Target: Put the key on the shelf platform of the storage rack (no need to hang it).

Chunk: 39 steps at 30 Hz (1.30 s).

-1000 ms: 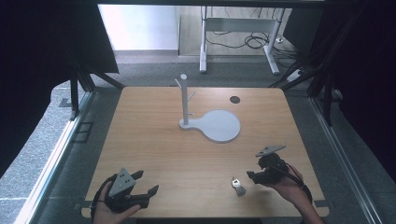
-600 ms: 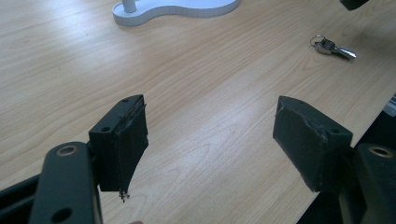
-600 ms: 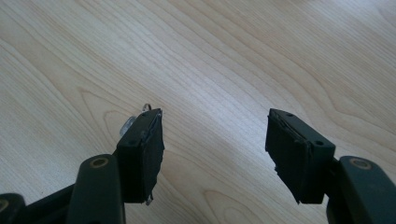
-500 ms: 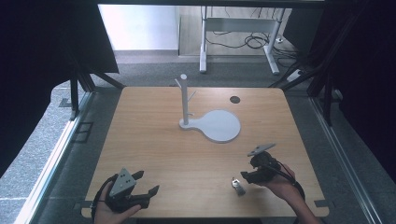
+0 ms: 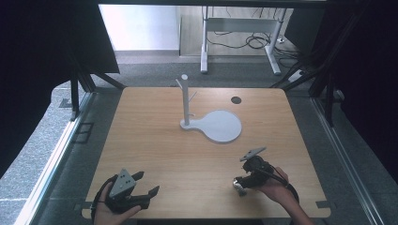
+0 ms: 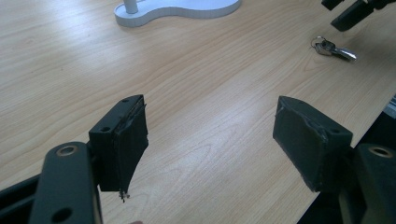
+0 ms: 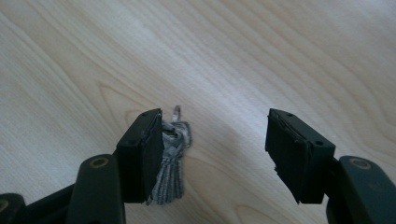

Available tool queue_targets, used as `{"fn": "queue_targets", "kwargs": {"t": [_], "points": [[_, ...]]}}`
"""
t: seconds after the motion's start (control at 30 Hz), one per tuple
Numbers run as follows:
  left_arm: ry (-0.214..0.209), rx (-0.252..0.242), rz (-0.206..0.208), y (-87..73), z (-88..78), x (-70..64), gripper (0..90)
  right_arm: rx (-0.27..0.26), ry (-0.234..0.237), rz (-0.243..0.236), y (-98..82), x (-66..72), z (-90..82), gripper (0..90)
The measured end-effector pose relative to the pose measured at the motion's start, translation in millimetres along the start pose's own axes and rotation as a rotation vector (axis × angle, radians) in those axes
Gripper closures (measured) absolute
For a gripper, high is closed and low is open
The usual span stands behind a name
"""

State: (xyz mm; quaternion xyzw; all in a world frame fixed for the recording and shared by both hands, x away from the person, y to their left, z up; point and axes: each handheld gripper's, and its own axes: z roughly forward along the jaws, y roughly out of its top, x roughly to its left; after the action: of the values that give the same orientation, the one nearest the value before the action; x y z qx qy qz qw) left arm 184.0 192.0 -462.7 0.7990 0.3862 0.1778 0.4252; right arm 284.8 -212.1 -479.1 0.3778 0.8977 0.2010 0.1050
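High view had the right gripper (image 5: 240, 183) low over the near right part of the table (image 5: 155, 140), tipped down onto the keys (image 5: 241, 187), which lay flat on the wood. Right gripper view showed its jaws standing well apart, the keys (image 7: 173, 158) lying between them, close against the left pad (image 7: 142, 156) and well clear of the right one; whether that left pad actually touched the keys could not be told. Nothing was gripped.

The left gripper (image 5: 141, 190) sat at the near left edge of the table, held in the person's hand, well apart from the keys. Left gripper view showed its jaws wide open with only bare wood between them, and the keys (image 6: 334, 48) farther off to the upper right, just below the other gripper's dark tips (image 6: 352, 11).

A white stand (image 5: 211, 125), with a flat rounded base and an upright post, stood toward the middle of the table, well away from both grippers.
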Motion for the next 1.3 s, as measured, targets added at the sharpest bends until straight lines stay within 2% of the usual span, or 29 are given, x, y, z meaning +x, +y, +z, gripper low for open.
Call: {"fn": "queue_targets", "kwargs": {"t": [0.17, 0.57, 1.07, 1.3], "points": [[0.004, 0.0, -0.003, -0.5, -0.9, 1.2, 26.5, 0.033, 0.005, -0.019, -2.3, 8.4, 9.5, 37.5], [0.002, 0.0, -0.004, -0.3, -1.0, 0.6, 26.5, 0.062, -0.005, -0.04, -2.3, 19.4, 19.4, 37.1], [0.003, 0.001, -0.003, -0.7, -0.6, 1.5, 26.5, 0.1, 0.001, -0.022, -4.8, 18.4, 26.6, 40.0], [0.002, 0.001, -0.001, -0.6, -0.7, 1.3, 26.5, 0.104, 0.029, 0.005, -4.8, 14.6, 26.7, 46.9]]}}
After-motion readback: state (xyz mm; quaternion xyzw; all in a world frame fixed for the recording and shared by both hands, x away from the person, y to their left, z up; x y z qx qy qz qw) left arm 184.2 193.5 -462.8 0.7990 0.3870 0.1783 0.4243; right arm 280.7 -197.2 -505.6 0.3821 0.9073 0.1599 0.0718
